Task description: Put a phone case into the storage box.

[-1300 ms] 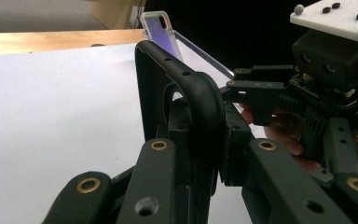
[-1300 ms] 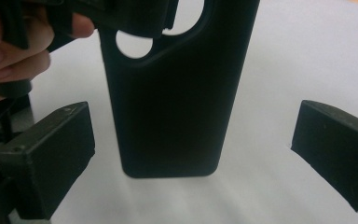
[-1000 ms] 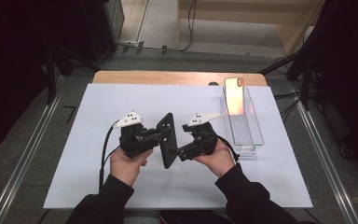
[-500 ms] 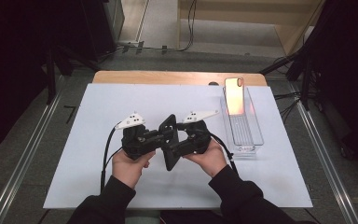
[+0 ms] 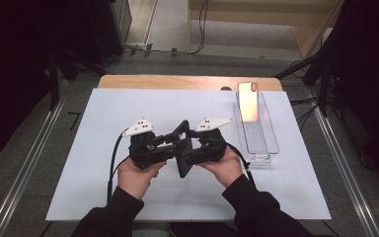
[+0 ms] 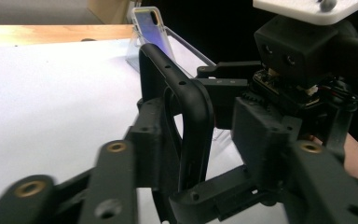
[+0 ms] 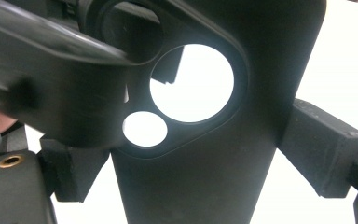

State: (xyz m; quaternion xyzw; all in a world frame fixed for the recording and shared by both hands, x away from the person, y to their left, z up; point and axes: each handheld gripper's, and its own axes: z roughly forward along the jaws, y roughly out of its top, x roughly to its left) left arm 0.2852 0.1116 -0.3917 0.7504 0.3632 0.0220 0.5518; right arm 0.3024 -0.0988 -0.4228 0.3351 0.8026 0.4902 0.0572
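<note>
A black phone case (image 5: 181,129) stands on edge above the white mat, between my two grippers, which face each other. My left gripper (image 5: 170,143) comes at it from the left. Its jaws have just been opening, and in the left gripper view one pad (image 6: 261,135) stands clear of the case (image 6: 193,107). My right gripper (image 5: 191,155) comes from the right and its jaws have just been closing. In the right gripper view both pads (image 7: 326,154) lie against the long edges of the case (image 7: 261,56), whose camera cut-out faces the lens.
A clear plastic tray (image 5: 271,143) sits on the mat's right side, with a shiny phone (image 5: 248,101) leaning upright at its far end. The white mat (image 5: 103,123) covers most of the wooden table (image 5: 177,81). Metal rails run along both sides.
The two hands have drawn closer together around the case. The left jaws have widened off the case, and the right jaws have closed onto it.
</note>
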